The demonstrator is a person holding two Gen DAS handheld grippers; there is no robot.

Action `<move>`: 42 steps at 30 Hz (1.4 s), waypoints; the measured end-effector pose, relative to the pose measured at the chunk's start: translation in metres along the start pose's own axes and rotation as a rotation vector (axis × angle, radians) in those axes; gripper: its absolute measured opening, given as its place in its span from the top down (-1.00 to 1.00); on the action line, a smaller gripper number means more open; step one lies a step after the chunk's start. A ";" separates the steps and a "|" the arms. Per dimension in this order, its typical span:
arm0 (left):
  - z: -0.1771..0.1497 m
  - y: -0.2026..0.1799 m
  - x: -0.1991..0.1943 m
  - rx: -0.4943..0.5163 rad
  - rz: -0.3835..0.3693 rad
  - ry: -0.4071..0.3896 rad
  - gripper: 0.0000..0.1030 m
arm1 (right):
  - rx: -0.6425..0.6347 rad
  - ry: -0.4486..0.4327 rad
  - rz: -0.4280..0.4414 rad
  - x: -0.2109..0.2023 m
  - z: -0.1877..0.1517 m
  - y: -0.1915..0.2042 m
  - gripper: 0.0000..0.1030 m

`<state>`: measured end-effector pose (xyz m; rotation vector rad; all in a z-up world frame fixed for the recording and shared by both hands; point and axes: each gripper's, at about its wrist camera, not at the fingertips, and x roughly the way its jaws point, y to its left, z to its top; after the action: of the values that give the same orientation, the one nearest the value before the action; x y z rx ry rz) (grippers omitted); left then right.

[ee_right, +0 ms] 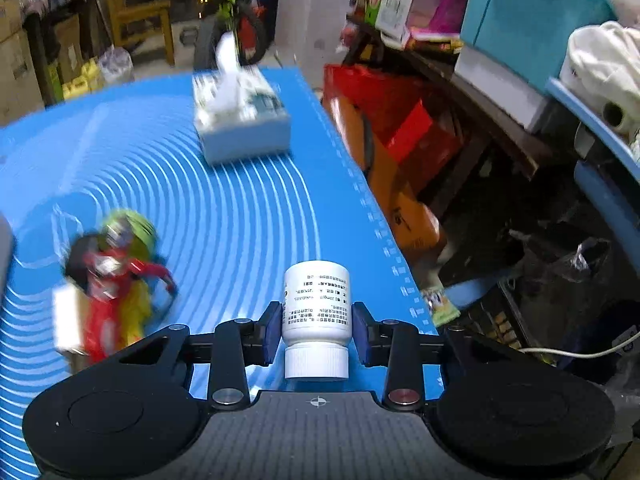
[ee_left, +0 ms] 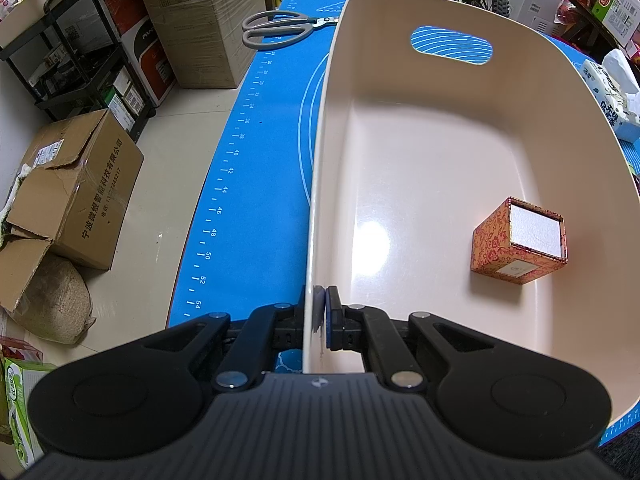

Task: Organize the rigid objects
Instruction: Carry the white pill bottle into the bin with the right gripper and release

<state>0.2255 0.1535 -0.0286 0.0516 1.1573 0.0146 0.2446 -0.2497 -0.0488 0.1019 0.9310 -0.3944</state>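
In the left wrist view a large cream plastic basket (ee_left: 320, 184) stands on the blue mat (ee_left: 256, 184). My left gripper (ee_left: 325, 300) is shut on its near left rim, one pad inside the wall and one outside. Inside the basket lies a small red-patterned box (ee_left: 520, 240) with a white top. In the right wrist view my right gripper (ee_right: 316, 320) is shut on a white pill bottle (ee_right: 316, 300). Both blue pads press its sides and its ribbed cap points toward the camera. A colourful toy figure (ee_right: 116, 276) lies blurred on the mat to the left.
Grey-handled scissors (ee_left: 280, 28) lie on the mat beyond the basket's far left corner. A tissue box (ee_right: 240, 120) stands at the far end of the mat, and the tissue pack (ee_left: 612, 92) shows right of the basket. The mat's right edge (ee_right: 384, 240) drops to cluttered floor; cardboard boxes (ee_left: 80, 192) stand left.
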 end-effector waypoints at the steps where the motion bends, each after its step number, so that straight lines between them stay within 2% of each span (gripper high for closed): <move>1: 0.000 0.000 0.000 0.000 0.001 0.000 0.86 | 0.006 -0.014 0.011 -0.005 0.002 0.002 0.15; 14: 0.001 0.000 0.001 0.001 0.002 0.002 0.86 | -0.062 -0.214 0.224 -0.085 0.021 0.076 0.15; 19: 0.001 0.000 0.001 0.001 0.004 0.003 0.86 | -0.096 -0.248 0.310 -0.104 0.021 0.108 0.15; 23: 0.002 0.000 0.000 0.001 0.004 0.003 0.86 | -0.173 -0.284 0.355 -0.117 0.017 0.141 0.15; 33: 0.003 -0.001 -0.002 0.004 0.008 0.003 0.86 | -0.298 -0.294 0.487 -0.138 0.005 0.217 0.15; 42: 0.003 -0.002 -0.003 0.004 0.010 0.003 0.86 | -0.391 -0.192 0.548 -0.130 -0.013 0.261 0.15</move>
<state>0.2269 0.1515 -0.0249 0.0611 1.1599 0.0210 0.2631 0.0316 0.0252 -0.0402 0.7386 0.2830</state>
